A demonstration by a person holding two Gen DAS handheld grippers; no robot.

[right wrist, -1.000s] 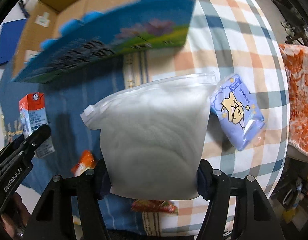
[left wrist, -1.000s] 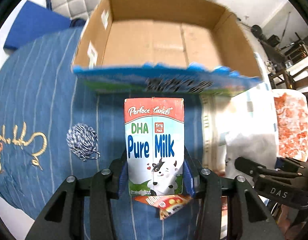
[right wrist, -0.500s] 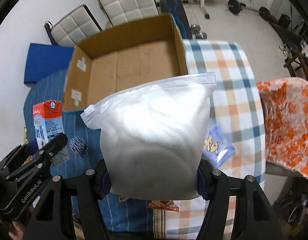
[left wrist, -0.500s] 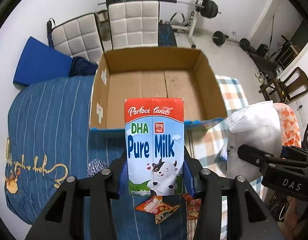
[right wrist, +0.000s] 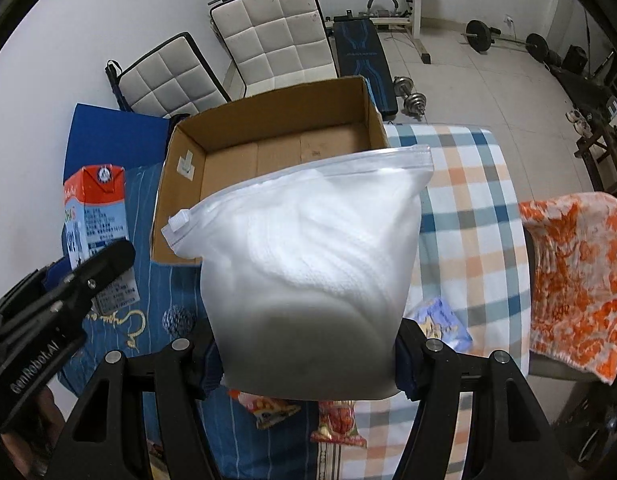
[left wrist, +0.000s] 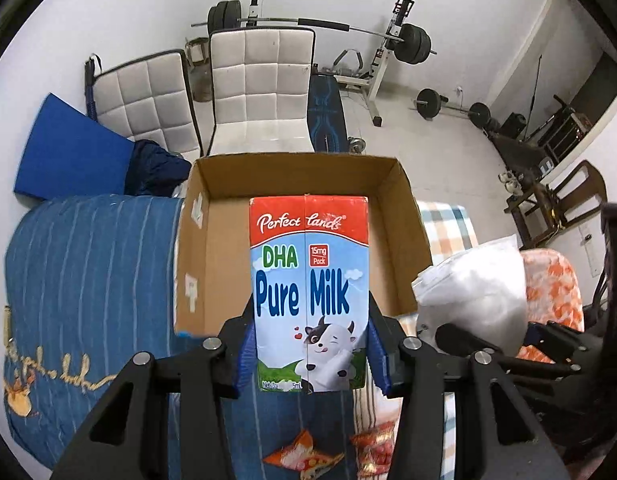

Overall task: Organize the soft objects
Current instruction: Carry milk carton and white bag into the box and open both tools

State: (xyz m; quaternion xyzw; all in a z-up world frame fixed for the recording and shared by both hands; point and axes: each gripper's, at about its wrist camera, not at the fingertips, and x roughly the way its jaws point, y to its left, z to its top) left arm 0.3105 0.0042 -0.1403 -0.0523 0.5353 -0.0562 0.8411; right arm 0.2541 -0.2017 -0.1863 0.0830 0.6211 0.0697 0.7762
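My left gripper (left wrist: 310, 364) is shut on an upright "Pure Milk" carton (left wrist: 308, 292), held high above the table in front of an open cardboard box (left wrist: 300, 172). My right gripper (right wrist: 308, 364) is shut on a white zip bag of soft filling (right wrist: 308, 272), also held high, to the right of the carton. The bag shows in the left wrist view (left wrist: 472, 300); the carton shows in the right wrist view (right wrist: 96, 208). The box (right wrist: 268, 120) looks empty inside.
On the blue striped cloth (left wrist: 88, 280) and checked cloth (right wrist: 468, 208) below lie snack packets (right wrist: 268, 408), a blue tissue pack (right wrist: 444, 324) and a yarn ball (right wrist: 178, 318). An orange patterned cloth (right wrist: 576, 280) is at right. White chairs (left wrist: 260, 88) and gym weights stand behind.
Both grippers have risen well above the table with their loads still held. The box and cloths now look farther below, and the room behind has come into view.
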